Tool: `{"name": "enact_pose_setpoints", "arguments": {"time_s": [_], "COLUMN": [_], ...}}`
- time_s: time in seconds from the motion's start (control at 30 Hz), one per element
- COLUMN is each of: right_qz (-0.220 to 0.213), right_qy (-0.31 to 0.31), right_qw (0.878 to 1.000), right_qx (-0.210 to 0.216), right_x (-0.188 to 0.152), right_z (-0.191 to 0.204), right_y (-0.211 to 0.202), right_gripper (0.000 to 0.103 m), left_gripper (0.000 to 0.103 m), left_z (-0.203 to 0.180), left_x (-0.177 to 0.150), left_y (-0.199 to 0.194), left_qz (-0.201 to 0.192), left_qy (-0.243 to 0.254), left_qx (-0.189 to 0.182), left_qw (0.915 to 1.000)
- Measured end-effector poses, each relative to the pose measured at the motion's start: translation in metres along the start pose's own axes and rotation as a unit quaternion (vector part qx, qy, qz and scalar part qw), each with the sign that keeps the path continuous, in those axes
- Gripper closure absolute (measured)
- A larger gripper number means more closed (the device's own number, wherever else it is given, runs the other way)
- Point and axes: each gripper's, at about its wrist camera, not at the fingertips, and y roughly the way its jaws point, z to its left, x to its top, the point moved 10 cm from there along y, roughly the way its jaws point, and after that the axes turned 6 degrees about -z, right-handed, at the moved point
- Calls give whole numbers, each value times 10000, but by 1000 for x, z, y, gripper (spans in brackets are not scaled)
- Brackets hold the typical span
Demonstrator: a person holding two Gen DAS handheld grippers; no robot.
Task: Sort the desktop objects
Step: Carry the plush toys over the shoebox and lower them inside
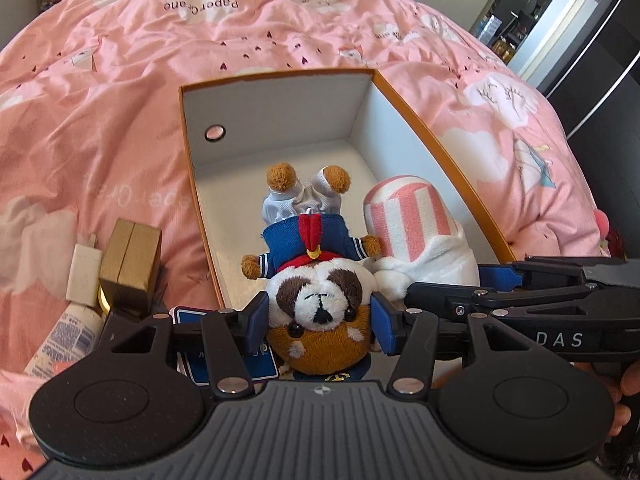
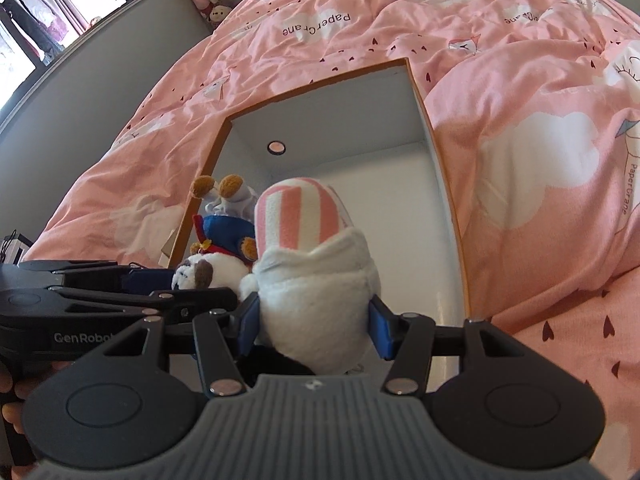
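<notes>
Left wrist view: left gripper [image 1: 320, 322] jaws clamped on the dog plush [image 1: 318, 280] by its head, body hanging upside down inside the orange box [image 1: 440, 144]. Right gripper [image 2: 314, 322] jaws squeeze the striped plush [image 2: 316, 264] just beside it, also over the box, which sits on the pink bed [image 1: 120, 100]

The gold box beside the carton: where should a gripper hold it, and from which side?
Grip the gold box across its two flat gold sides, coming from above. It leans on the bedding left of the carton, with a white pack tight on its left.
</notes>
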Motion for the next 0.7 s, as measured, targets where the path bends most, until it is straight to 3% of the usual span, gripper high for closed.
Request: {"name": "enact_pose_setpoints", "arguments": {"time_s": [0.33, 0.7], "right_qz": [375, 524], "right_qy": [-193, 382], "right_qw": [9991, 9978], "right_qx": [20, 165], "right_x": [-7, -31], "right_z": [3, 5], "right_y": [-9, -9], "right_gripper": [46, 47], "left_gripper": [41, 41], "left_z": [-9, -8], "left_x": [-20, -37], "left_y": [-12, -10], "left_qz": [157, 234], "left_qy": [24, 199], "left_qx": [61, 182], "left_qw": [9999, 9994]}}
